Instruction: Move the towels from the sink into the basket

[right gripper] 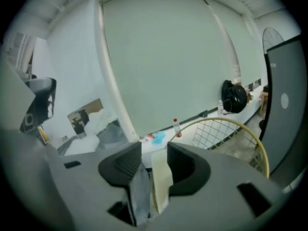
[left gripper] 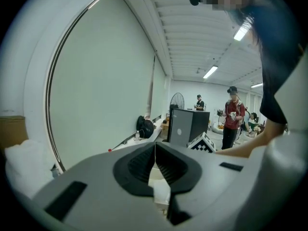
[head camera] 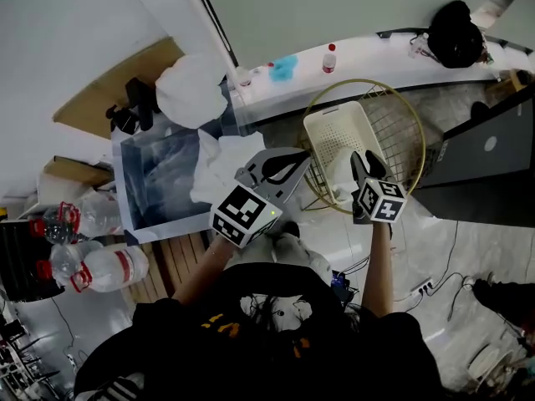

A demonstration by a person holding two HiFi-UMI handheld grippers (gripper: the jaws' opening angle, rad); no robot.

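Head view: white basket (head camera: 338,128) w/ towel (head camera: 336,174); sink (head camera: 123,192) w/ towels (head camera: 219,161).

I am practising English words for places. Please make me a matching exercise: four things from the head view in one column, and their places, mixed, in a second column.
1. small bottle
2. black bag
3. white basket
4. large bottles

A. on the wire rack with the yellow rim
B. at the picture's left edge, below the sink
C. on the ledge, near a blue thing
D. on the ledge, far right

Pairs: 1-C, 2-D, 3-A, 4-B
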